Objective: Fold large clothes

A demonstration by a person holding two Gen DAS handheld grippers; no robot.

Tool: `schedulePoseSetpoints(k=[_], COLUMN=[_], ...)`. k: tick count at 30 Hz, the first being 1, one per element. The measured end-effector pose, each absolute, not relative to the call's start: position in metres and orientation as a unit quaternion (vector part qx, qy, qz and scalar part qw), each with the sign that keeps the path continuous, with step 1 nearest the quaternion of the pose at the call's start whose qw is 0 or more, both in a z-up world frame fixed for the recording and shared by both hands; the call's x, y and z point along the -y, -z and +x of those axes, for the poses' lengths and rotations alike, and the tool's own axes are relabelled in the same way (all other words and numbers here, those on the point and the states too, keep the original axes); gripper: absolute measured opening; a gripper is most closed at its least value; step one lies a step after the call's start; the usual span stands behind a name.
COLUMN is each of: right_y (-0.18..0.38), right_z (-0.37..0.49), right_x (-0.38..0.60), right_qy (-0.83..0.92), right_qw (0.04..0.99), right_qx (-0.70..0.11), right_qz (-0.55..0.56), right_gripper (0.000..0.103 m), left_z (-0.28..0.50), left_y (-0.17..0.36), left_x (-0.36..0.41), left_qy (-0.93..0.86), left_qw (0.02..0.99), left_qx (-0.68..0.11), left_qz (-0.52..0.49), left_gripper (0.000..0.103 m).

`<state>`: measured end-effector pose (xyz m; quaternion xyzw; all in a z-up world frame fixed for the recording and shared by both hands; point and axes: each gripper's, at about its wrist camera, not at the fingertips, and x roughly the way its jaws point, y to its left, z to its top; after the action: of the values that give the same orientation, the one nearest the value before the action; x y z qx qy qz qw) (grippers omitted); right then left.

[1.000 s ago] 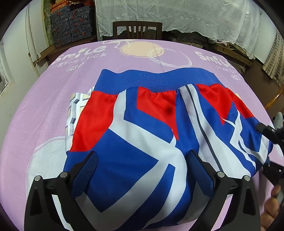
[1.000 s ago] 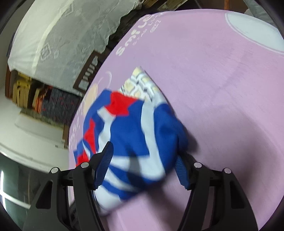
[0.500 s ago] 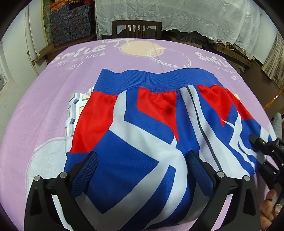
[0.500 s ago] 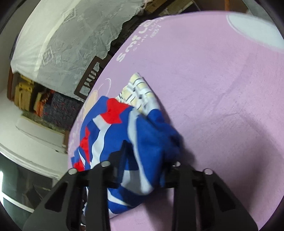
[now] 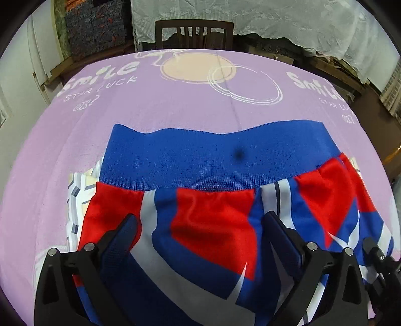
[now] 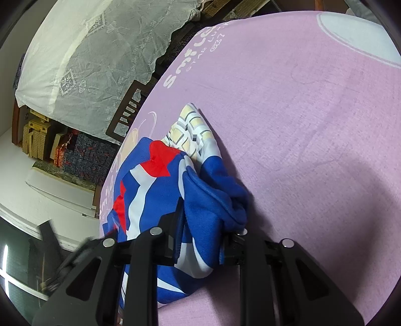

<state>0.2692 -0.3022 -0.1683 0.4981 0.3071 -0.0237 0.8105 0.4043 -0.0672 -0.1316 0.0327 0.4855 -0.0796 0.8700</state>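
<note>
garment: red, white and blue jacket (image 5: 213, 225), folded, lying on the bench, near edge toward the left wrist camera
hem band: wide blue ribbed band (image 5: 213, 160) along the far side of the fold, wavy edge, one small dark spot on it
panels: red blocks just below the band, white diagonal stripes crossing blue lower down
right end: bunched blue cloth (image 6: 215, 200) pinched up off the bench in the right wrist view, rest of the garment trails away to the left
second cloth: pale checked fabric (image 5: 77, 190) sticking out from under the jacket's left side, touching it; same piece (image 6: 193, 130) shows beyond the bunched end in the right view
left tongs: (image 5: 200, 238) wide, both blue pads over the jacket, fabric runs between them, no pinch visible
right tongs: (image 6: 208, 225) narrow, clamped on the jacket's bunched blue corner, cloth spills out over both fingers
right tongs, other view: black frame (image 5: 378, 260) at the jacket's right edge
bench: covered in lilac cloth (image 5: 175, 107) with white "Smile STAR LUCK" print, a peach disc and white rings
chair: dark wooden chair (image 5: 194, 33) at the far side of the bench
backdrop: white lace sheet (image 5: 288, 22) draped behind the chair, patterned boxes (image 5: 97, 30) stacked to the left
</note>
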Motion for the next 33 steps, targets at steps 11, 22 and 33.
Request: schedulePoseSetpoints(k=[11,22,33], right_y=[0.168,0.124,0.070], right_z=[0.270,0.276,0.265], right_x=[0.301,0.274,0.175], right_qy=[0.021,0.046,-0.036], right_qw=[0.814,0.870,0.954], right_qx=[-0.310,-0.304,-0.241], right_qz=[0.491,0.386,0.176], right_gripper=[0.021,0.008,0.008], left_z=[0.365,0.370,0.364], left_y=[0.122,0.107,0.030], left_x=[0.028,-0.011,0.029], left_qy=[0.117,0.160,0.314], left_qw=[0.865,0.854,0.815], left_qx=[-0.486,-0.492,-0.479], left_qz=[0.030,-0.057,-0.090], left_gripper=[0.100,0.100,0.100])
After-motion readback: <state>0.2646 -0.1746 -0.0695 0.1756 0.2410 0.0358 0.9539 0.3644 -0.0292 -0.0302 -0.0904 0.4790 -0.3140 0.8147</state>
